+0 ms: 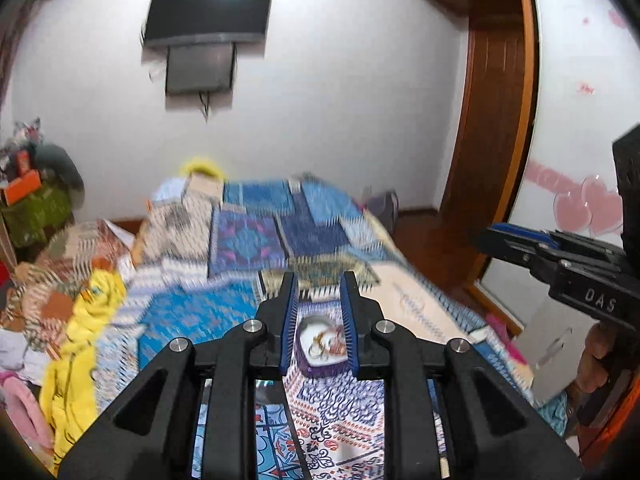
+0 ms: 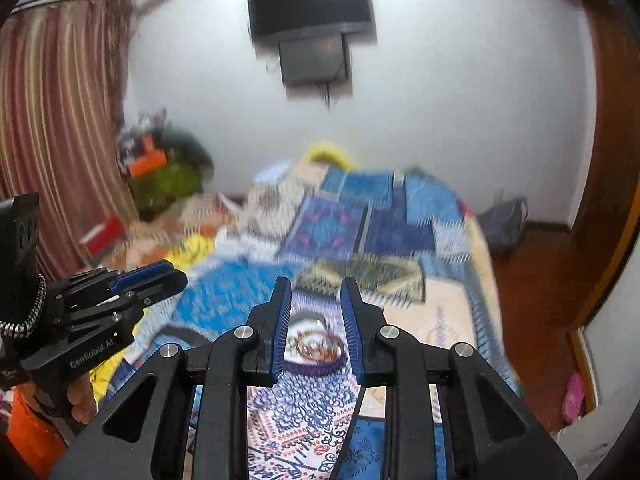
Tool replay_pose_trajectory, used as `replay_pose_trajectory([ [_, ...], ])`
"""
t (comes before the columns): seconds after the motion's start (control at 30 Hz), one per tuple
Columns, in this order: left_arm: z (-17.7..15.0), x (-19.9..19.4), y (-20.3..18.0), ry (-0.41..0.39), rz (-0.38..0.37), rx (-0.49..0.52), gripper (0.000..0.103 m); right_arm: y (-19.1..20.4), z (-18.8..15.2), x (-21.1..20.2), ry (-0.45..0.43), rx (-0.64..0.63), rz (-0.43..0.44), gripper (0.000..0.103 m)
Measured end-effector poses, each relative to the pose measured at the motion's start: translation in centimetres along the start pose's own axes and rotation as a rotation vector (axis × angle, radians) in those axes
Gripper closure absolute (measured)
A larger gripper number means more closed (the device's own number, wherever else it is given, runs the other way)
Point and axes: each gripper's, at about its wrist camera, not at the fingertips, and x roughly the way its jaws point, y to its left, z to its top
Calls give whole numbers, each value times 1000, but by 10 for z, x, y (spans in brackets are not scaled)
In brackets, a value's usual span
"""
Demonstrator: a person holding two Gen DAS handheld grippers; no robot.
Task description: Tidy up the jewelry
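A purple jewelry box (image 1: 320, 366) with a white lining lies open on the patterned bedspread, with gold and reddish jewelry (image 1: 330, 344) inside. My left gripper (image 1: 318, 282) is open and empty, raised above the bed, with the box seen between its fingers. The box also shows in the right wrist view (image 2: 310, 366) with jewelry (image 2: 316, 346) in it. My right gripper (image 2: 314, 286) is open and empty, also above the bed. Each gripper shows at the edge of the other's view: the right one (image 1: 520, 240), the left one (image 2: 160, 272). Both views are blurred.
The patchwork bedspread (image 1: 256, 240) covers the bed. Yellow cloth (image 1: 84, 340) and piled fabrics lie at the left. A wall television (image 1: 208, 8) hangs ahead. A wooden wardrobe (image 1: 496, 120) with a white door stands at right. A striped curtain (image 2: 52, 120) hangs at left.
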Motion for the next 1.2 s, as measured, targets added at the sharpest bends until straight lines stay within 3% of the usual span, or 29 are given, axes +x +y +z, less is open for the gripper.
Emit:
replay_pose_trajectory([
  [0.27, 6, -90, -33, -218, 61, 52, 69, 40, 4, -84, -230, -52, -91, 78],
  [0.33, 3, -102, -38, -256, 88, 51, 57, 45, 2, -98, -277, -47, -113, 65],
  [0.4, 1, -112, -40, -283, 106, 48, 51, 46, 0, -106, -316, -31, -118, 37],
  [0.47, 0, -120, -42, -299, 115, 41, 40, 46, -2, -111, -346, -21, -136, 31],
  [0.53, -2, -124, -41, -316, 132, 28, 16, 48, -4, -111, -356, -27, -163, 28],
  [0.6, -4, -131, -40, -346, 155, 14, 5, 50, -6, -112, -364, -22, -176, 13],
  [0.7, -6, -134, -40, -353, 163, 3, 3, 50, -11, -114, -370, -11, -198, 2],
  [1.2, -13, -141, -51, -347, 163, 12, 3, 48, -21, -121, -334, 2, -208, 1],
])
